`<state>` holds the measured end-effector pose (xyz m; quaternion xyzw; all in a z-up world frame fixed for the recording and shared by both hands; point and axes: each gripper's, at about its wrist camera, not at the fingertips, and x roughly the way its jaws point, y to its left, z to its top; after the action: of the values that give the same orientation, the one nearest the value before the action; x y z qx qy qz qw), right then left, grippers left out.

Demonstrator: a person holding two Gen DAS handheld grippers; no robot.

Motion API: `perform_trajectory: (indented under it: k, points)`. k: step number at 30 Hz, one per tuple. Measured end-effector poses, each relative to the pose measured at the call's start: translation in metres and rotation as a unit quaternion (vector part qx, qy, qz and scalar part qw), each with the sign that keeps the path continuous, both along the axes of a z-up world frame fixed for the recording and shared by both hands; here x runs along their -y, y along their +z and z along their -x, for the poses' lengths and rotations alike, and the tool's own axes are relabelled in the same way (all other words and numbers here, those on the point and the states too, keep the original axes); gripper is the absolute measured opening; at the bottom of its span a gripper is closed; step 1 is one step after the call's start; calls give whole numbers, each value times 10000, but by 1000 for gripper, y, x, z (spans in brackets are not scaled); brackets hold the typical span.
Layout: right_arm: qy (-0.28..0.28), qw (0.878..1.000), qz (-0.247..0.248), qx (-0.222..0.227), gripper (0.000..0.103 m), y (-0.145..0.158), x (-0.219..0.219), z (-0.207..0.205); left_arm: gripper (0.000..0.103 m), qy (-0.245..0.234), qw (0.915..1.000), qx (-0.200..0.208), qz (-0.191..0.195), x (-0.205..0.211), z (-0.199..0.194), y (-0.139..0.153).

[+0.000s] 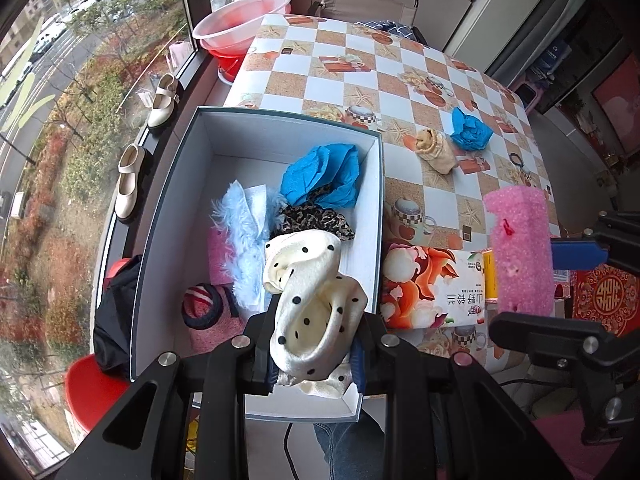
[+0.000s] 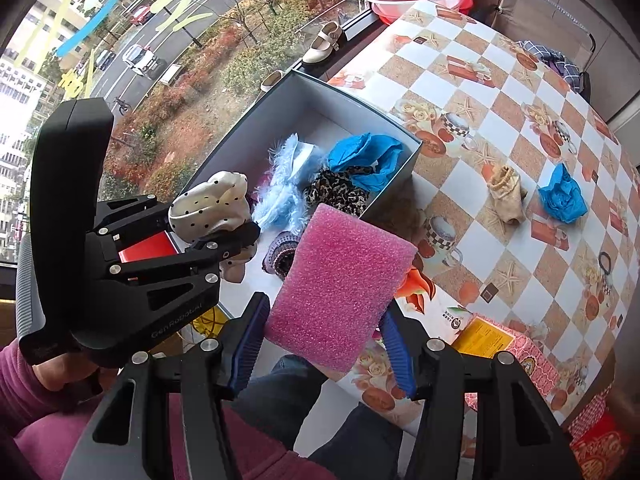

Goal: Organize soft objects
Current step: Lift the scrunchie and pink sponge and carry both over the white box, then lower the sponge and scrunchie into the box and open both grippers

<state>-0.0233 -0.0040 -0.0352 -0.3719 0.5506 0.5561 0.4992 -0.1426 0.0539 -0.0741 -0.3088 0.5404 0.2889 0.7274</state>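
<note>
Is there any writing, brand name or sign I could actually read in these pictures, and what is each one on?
"GenRobot.AI": faint lettering on the black body of the left gripper.
"山野铃兰", seen upside down: on the floral tissue pack.
"囍" sign in gold: on the red box.
Small print on the yellow label of the pink patterned box: too small to read.
Coloured lettering on the window glass: cut off, unreadable.

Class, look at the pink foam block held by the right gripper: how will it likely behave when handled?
The pink foam block probably weighs little: its texture looks airy. It likely squashes slightly, yet it keeps its slab shape between the right gripper's jaws. Its rough surface should resist slipping.
</note>
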Motion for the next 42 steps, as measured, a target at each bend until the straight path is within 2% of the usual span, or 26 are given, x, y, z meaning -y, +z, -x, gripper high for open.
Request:
perform_trajectory:
  k: [16,42]
  points:
    - [373,9993,25,-49,57,-12,-30,20,30,579,9979,-264,99,-18,33,-22]
    - [877,9958,255,-96,57,-37,-63,47,30,916,9941,-464,360,-26,48,-46]
